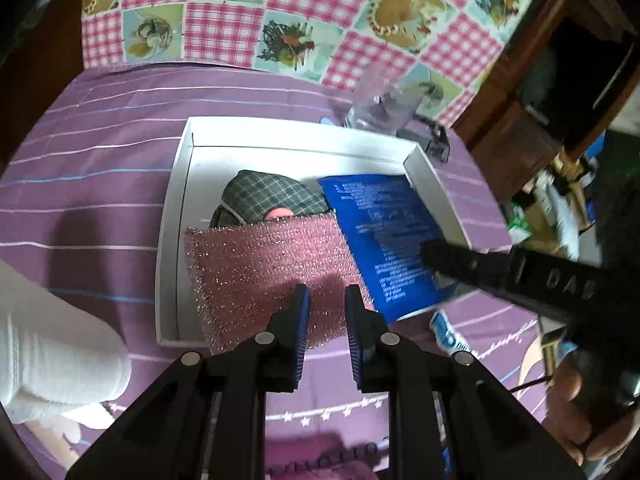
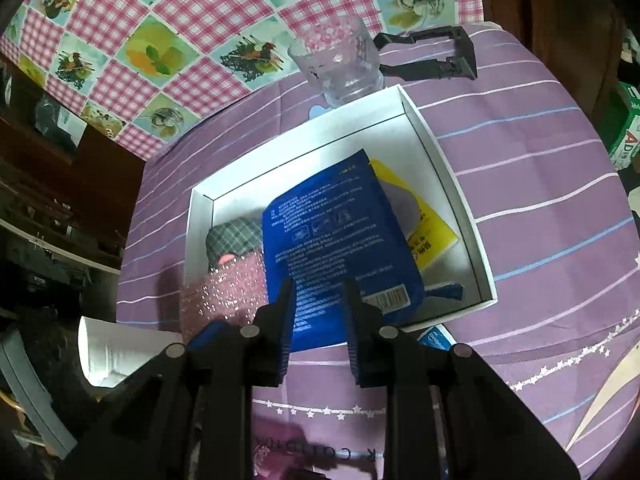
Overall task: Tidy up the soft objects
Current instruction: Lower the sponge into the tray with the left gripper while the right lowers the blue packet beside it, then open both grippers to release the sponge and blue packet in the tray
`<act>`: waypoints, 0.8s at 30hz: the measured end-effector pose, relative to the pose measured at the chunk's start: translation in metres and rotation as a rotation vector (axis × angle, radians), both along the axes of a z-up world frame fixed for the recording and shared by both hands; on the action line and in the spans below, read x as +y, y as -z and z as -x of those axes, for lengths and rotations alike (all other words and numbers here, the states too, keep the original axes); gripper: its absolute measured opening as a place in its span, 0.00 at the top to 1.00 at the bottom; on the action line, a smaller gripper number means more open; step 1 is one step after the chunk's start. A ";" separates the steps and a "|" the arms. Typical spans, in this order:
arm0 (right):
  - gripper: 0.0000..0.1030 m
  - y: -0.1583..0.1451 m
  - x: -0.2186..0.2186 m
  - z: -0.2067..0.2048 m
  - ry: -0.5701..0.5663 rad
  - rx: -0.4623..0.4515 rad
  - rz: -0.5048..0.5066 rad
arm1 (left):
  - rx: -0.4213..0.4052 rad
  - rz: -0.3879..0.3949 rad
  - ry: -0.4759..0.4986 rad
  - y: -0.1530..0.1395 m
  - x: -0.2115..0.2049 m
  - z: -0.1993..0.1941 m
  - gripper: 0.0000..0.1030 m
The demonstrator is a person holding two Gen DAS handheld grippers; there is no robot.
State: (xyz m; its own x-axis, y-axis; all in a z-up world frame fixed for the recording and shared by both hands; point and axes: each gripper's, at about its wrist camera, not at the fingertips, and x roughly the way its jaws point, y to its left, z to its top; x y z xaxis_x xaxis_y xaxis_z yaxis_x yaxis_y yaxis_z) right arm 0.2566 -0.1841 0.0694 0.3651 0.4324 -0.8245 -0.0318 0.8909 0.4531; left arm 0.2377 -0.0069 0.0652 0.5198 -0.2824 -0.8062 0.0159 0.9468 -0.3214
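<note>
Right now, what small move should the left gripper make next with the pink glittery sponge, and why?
Probably ease the left gripper forward and down. It looks shut on the pink glittery sponge, whose near edge overhangs the front wall of the shallow white cardboard box. Bare floor shows beside the blue printed packet, so the sponge could lie flat there.

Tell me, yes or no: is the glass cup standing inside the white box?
No, the glass cup stands on the purple cloth just beyond the white box.

Home: checked tablecloth (image 1: 224, 32), wooden cabinet (image 1: 532, 128)
</note>
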 end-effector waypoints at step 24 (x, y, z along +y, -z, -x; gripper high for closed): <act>0.76 0.010 0.005 -0.002 -0.030 0.030 0.023 | -0.065 -0.147 -0.093 -0.008 -0.001 0.003 0.46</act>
State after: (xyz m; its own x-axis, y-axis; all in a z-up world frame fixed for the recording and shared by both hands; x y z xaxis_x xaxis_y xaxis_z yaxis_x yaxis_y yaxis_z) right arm 0.2585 -0.1790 0.0593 0.3278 0.4231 -0.8447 -0.0453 0.9001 0.4333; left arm 0.2351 -0.0078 0.0729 0.5906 -0.1125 -0.7991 -0.0575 0.9818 -0.1808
